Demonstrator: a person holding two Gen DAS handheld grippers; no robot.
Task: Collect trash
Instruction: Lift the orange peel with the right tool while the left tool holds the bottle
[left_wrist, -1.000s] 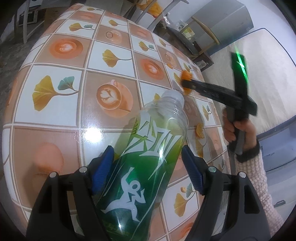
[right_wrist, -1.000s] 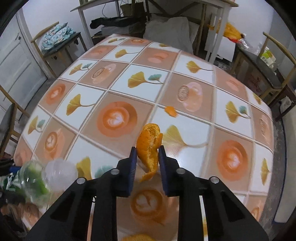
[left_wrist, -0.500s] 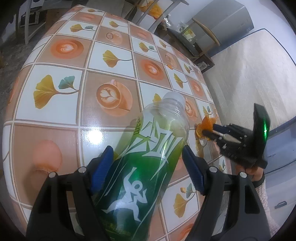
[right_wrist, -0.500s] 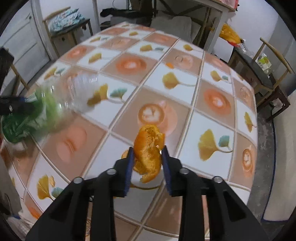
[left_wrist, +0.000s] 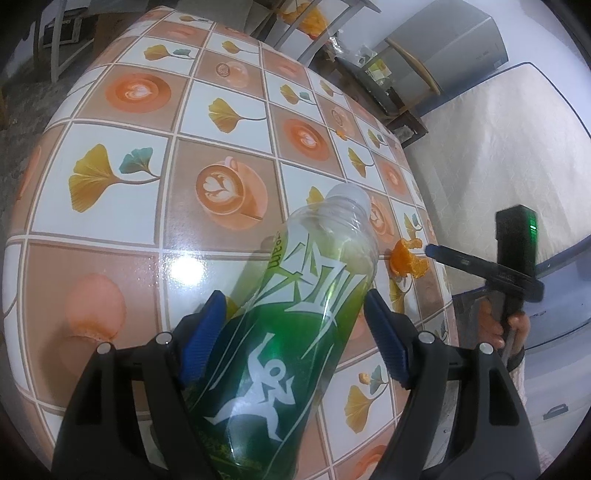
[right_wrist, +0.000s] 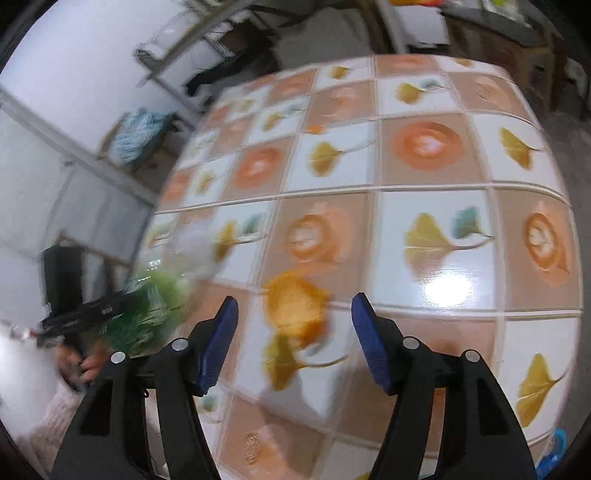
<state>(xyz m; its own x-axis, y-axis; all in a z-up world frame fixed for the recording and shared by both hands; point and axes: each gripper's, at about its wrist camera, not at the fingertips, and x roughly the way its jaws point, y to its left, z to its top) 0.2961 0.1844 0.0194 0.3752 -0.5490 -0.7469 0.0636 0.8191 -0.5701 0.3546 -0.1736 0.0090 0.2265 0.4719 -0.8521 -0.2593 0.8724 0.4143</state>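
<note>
A green plastic bottle (left_wrist: 295, 332) with white lettering is tilted over the tiled table (left_wrist: 110, 221), and my left gripper (left_wrist: 293, 314) is shut on its body. A piece of orange peel (right_wrist: 295, 306) lies between the blue pads of my right gripper (right_wrist: 295, 339), whose jaws are opening; neither pad touches it. In the left wrist view the peel (left_wrist: 406, 258) sits near the table's right edge, just in front of the right gripper's fingertip (left_wrist: 430, 250). The right wrist view is blurred and shows the bottle (right_wrist: 155, 306) at the left.
A small bit of peel (left_wrist: 340, 133) lies farther back on the table, and another scrap (left_wrist: 365, 376) lies near the front right. Chairs and a grey cabinet (left_wrist: 454, 55) stand beyond the table. A white quilted surface (left_wrist: 498, 155) lies to the right.
My right gripper swung with the peel from mid-table to the table's right edge beside the bottle, then spread its jaws off the peel. The left gripper and bottle stayed put.
</note>
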